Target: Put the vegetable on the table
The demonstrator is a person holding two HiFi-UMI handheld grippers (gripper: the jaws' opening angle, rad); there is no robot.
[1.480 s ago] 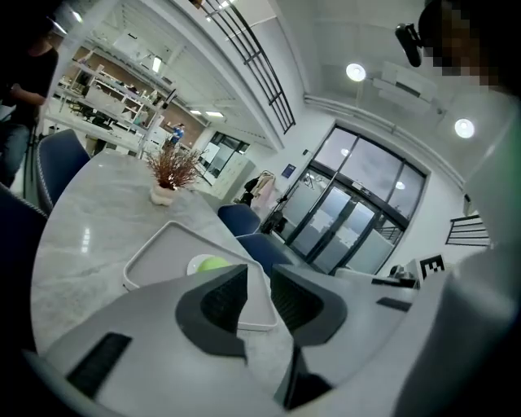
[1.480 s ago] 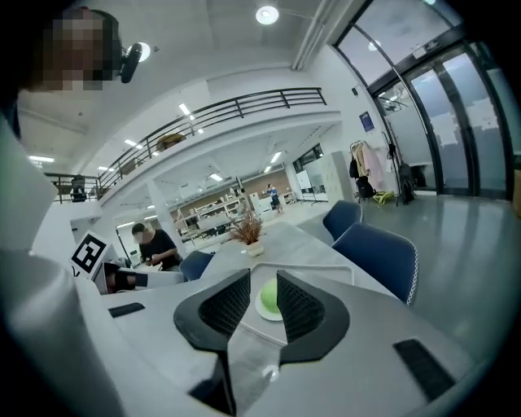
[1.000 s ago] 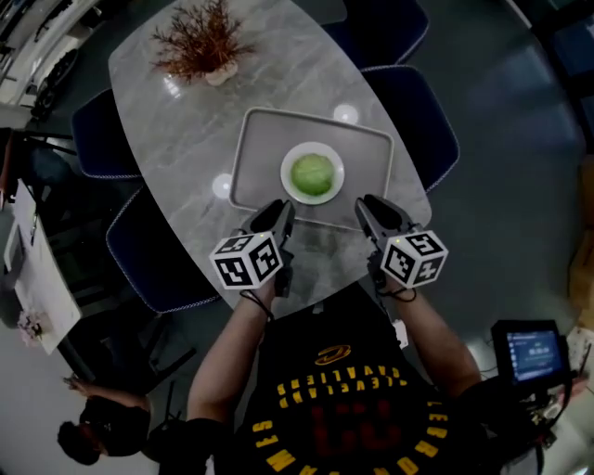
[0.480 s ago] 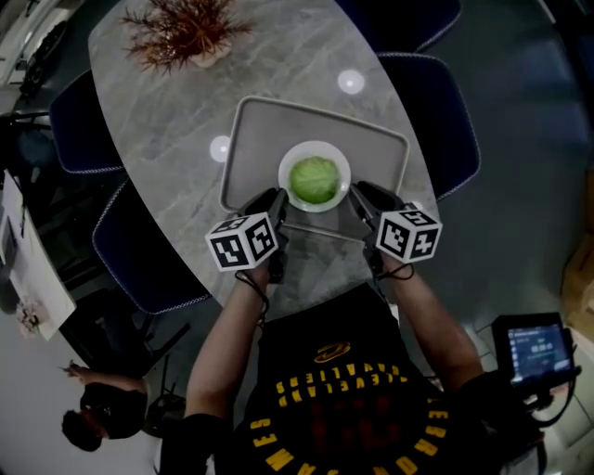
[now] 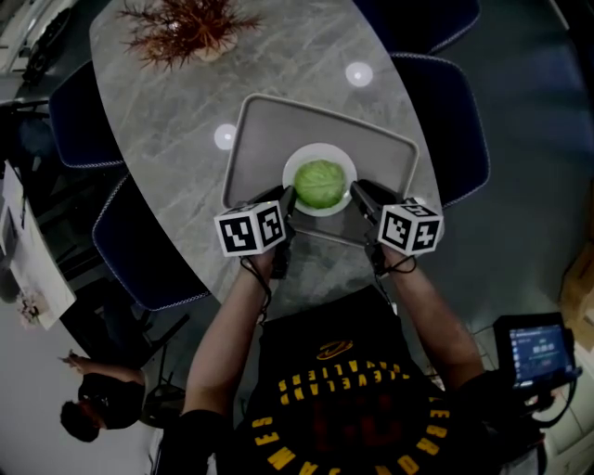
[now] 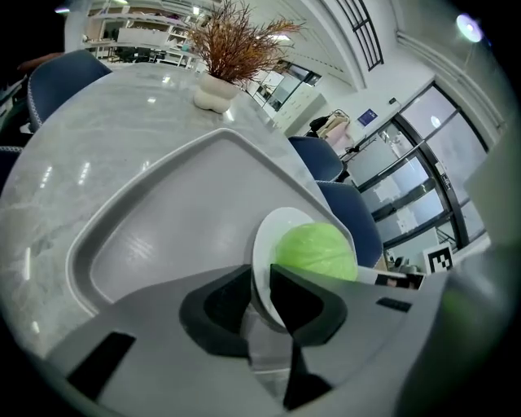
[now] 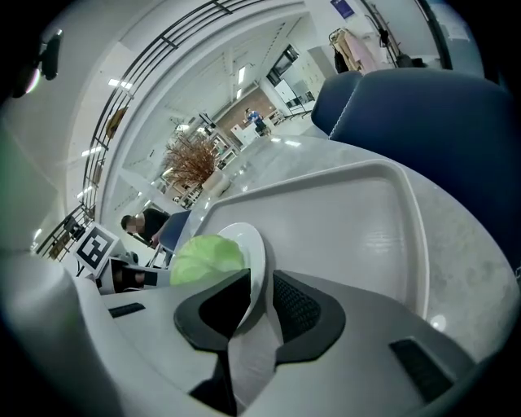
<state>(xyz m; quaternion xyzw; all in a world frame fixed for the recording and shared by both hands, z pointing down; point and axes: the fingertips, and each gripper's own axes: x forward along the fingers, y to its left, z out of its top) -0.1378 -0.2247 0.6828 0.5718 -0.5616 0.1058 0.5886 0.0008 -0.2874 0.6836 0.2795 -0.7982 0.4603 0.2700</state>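
A green cabbage [image 5: 319, 184] lies on a small white plate [image 5: 319, 151] over the near part of a grey tray [image 5: 269, 130] on the marble table [image 5: 167, 111]. My left gripper [image 5: 289, 198] is shut on the plate's left rim, and my right gripper [image 5: 356, 193] is shut on its right rim. In the left gripper view the plate [image 6: 264, 244] runs edge-on between the jaws of the left gripper [image 6: 260, 281], with the cabbage [image 6: 316, 251] just beyond. The right gripper view shows the right gripper [image 7: 262, 285] pinching the plate [image 7: 244, 236] beside the cabbage [image 7: 207, 256].
A dried plant in a white pot [image 5: 181, 23] stands at the table's far end. Blue chairs [image 5: 445, 121] [image 5: 139, 250] ring the table. A small screen [image 5: 536, 351] sits at lower right. Another person [image 5: 97, 413] is on the floor at lower left.
Both grippers moved forward from the tray's near edge to the plate, and each closed on an opposite side of its rim.
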